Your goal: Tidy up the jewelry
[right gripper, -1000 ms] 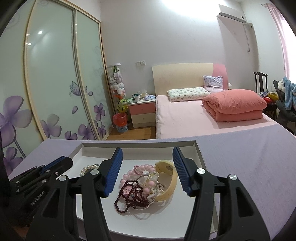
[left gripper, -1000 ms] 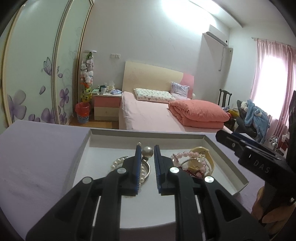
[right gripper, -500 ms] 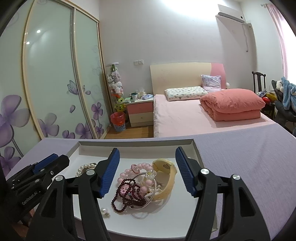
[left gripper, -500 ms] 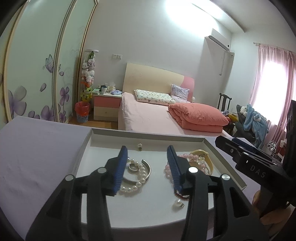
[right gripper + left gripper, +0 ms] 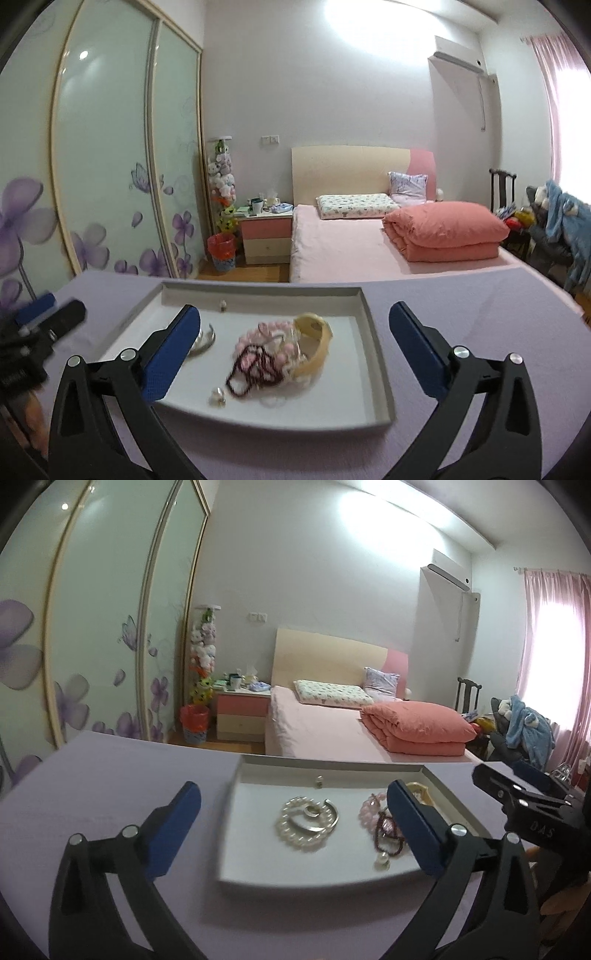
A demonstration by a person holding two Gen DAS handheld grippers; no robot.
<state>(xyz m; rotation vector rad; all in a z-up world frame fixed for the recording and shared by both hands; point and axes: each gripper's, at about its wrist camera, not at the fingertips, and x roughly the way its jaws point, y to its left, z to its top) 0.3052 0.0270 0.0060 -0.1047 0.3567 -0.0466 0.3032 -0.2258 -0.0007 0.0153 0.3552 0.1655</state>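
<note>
A shallow white tray sits on the lilac tabletop in the lower middle of both wrist views, and all the jewelry lies inside it. In the left wrist view a pearl bracelet is coiled at the tray's centre with a silver open bangle lying over it, and a small ring stands alone near the far wall. To the right of these, a tangle of pink beads, a dark red bead strand and a cream bangle is heaped together; a loose pearl earring rests by the near edge. The left gripper has just been opening and now stands wide, nothing between its blue pads, one finger over bare table left of the tray. The right gripper has likewise just spread wide and holds nothing, the bead heap lying below the gap. A pink bed fills the background.
</note>
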